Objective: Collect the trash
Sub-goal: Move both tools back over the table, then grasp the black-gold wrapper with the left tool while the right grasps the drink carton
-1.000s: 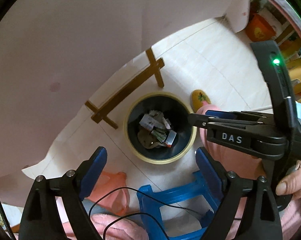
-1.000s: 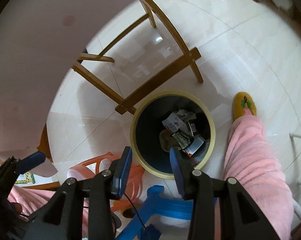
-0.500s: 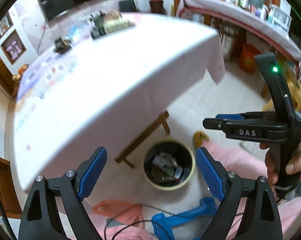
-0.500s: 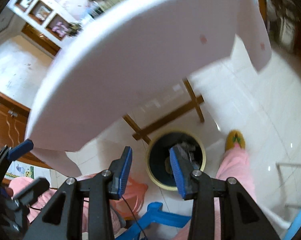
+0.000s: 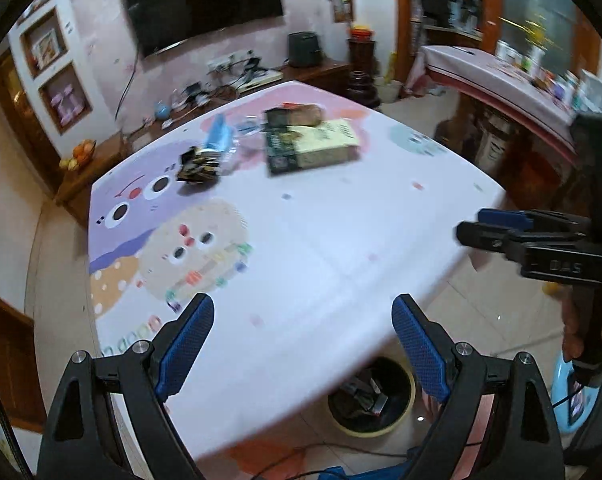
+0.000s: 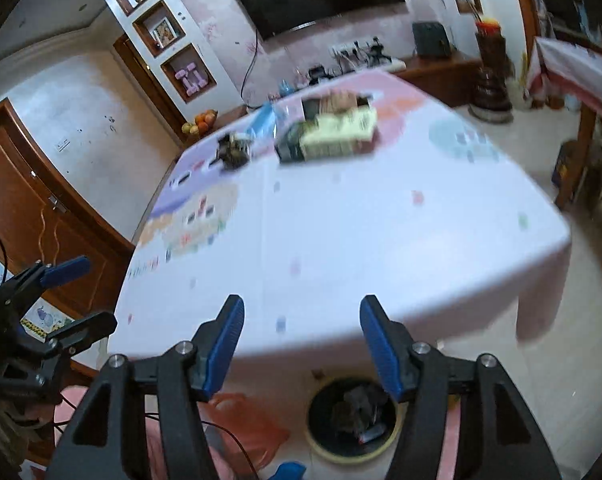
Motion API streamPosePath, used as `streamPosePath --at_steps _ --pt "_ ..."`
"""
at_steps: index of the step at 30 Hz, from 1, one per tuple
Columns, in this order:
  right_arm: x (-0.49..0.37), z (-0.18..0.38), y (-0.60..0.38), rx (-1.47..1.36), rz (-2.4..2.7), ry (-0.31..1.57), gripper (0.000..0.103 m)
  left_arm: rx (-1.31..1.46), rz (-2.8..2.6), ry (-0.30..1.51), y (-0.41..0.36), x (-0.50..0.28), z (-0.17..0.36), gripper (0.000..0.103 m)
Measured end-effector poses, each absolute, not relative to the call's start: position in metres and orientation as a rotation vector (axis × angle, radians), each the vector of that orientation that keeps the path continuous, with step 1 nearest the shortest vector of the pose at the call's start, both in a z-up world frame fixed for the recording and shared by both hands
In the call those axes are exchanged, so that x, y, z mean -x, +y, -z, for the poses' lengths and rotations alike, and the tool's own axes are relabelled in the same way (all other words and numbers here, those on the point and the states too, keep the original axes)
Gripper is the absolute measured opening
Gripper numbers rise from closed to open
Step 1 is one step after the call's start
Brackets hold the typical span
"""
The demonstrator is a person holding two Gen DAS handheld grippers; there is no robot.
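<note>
Right now both tools are empty above the near edge of the worktop: the left hand-held gripper has its jaws wide apart, and the right hand-held gripper has just been opening, with nothing between its pads. The remaining trash sits well away at the far end: a dark crumpled wrapper, a blue packet just behind it, and a flat box with something brown on it. The bin stands on the floor below the near edge, already holding scraps.

The likely trouble is the long reach; a blind grab could snag the tablecloth or shove the light wrapper away. The two tools are close and might knock together.

Motion blur smears the far items, so what they are stays uncertain. The worktop edge hides part of the bin.
</note>
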State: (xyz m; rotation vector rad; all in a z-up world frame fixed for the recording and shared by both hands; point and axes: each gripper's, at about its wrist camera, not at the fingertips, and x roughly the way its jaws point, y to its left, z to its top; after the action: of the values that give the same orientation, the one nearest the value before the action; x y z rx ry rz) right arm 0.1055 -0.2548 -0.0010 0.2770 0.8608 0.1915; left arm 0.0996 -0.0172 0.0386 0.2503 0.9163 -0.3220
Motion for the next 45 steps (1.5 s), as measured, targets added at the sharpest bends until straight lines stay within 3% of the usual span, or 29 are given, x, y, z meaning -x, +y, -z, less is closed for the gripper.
streamPosePath --at_steps 10,21,36,39,42,45 --pt "-0.258 -0.034 -0.264 -0.266 -0.172 0.869 0.06 -0.036 0.202 1.03 0.04 -0.266 -0.028 0.089" --pt "-0.412 -0.011 -0.278 -0.316 -0.17 0.96 0.06 0.079 0.099 1.097 0.063 -0.409 0.026 0.089" --pt "-0.484 0.049 -0.239 -0.123 -0.199 1.141 0.06 0.067 0.111 1.168 0.042 -0.469 0.089 0.089" --pt "-0.481 0.059 -0.231 -0.109 -0.216 1.173 0.044 0.056 0.113 1.172 0.04 -0.469 0.094 0.086" --pt "-0.471 0.059 -0.226 -0.086 -0.233 1.141 0.042 0.073 0.119 1.177 0.043 -0.465 0.096 0.074" --pt "-0.461 0.058 -0.223 -0.078 -0.232 1.115 0.042 0.098 0.13 1.168 0.05 -0.459 0.096 0.073"
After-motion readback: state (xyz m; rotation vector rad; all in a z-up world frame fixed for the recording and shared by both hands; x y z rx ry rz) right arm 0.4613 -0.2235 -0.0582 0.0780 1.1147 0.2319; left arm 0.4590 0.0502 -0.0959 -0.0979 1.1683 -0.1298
